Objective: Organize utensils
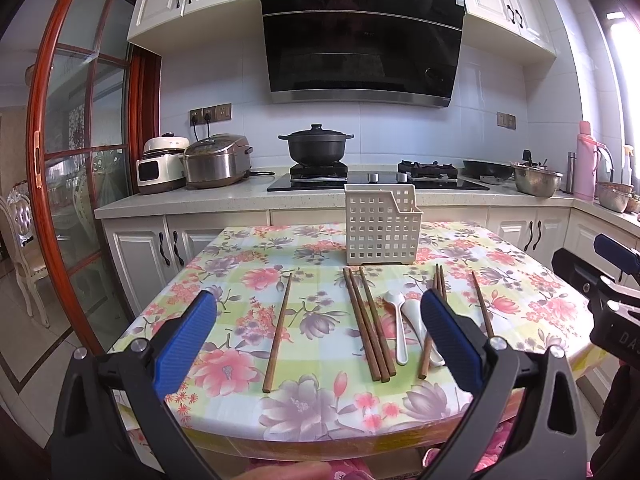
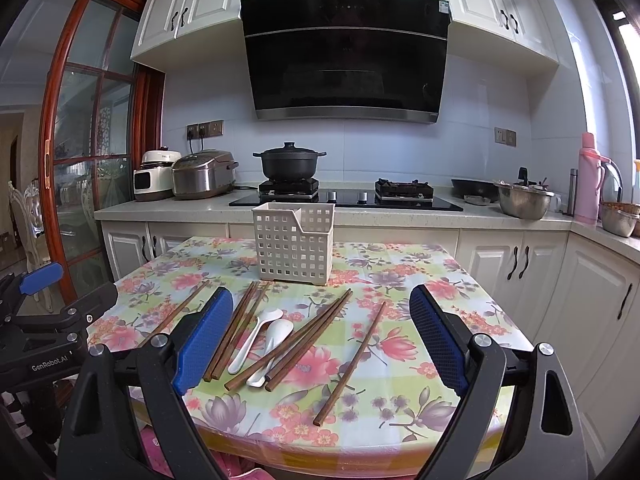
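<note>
The white basket (image 1: 382,229) stands upright on the floral table (image 1: 248,364), nothing visible inside. Just before it lie brown chopsticks (image 1: 369,326) and two white spoons (image 2: 262,340), some crossing. Left gripper (image 1: 320,336) and right gripper (image 2: 320,336) hover near them, both spread wide, holding nothing.

Black plastic left gripper (image 1: 318,334), blue ribbed pads (image 1: 188,330), silver screws, right gripper (image 2: 320,334) alike (white "GenRobot.AI" lettering)
</note>
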